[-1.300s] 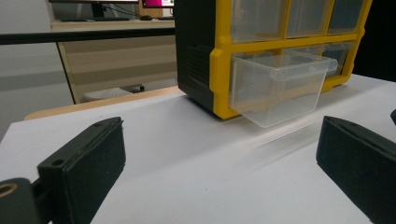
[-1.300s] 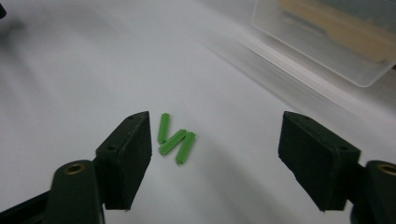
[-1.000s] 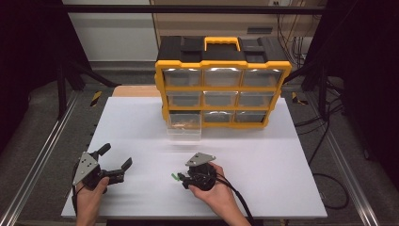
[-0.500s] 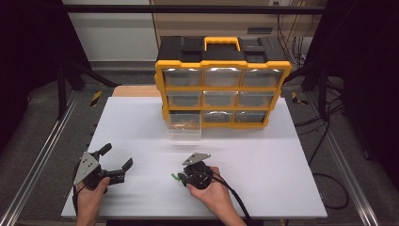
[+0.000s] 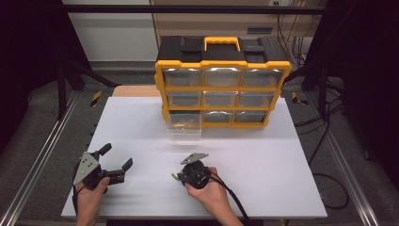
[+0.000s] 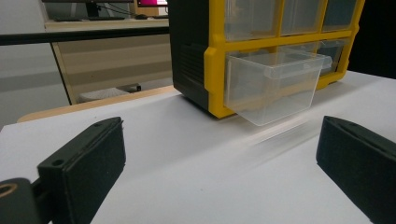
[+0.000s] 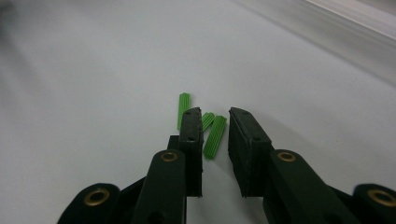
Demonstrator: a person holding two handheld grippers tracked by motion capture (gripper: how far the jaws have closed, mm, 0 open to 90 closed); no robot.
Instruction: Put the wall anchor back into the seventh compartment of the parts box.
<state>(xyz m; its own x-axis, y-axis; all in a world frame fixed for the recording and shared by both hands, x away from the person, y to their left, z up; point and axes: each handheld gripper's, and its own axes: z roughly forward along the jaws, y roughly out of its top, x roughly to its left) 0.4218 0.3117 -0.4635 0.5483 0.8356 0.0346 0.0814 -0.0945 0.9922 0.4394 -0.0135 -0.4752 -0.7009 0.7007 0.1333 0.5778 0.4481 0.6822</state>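
Hovering my right tool low over the white surface, I see its jaws slightly parted around three green plugs, while my left tool gapes wide, empty.

The white table carries a yellow-and-black drawer organizer standing at its twelve o'clock edge, with a clear plastic drawer at the cabinet's bottom left pulled out over the tabletop. Toward six o'clock, a little left of center, a few green ribbed wall plugs lie close together on the bare surface. A strip of wooden board shows at the table's eleven o'clock edge, beside the cabinet.
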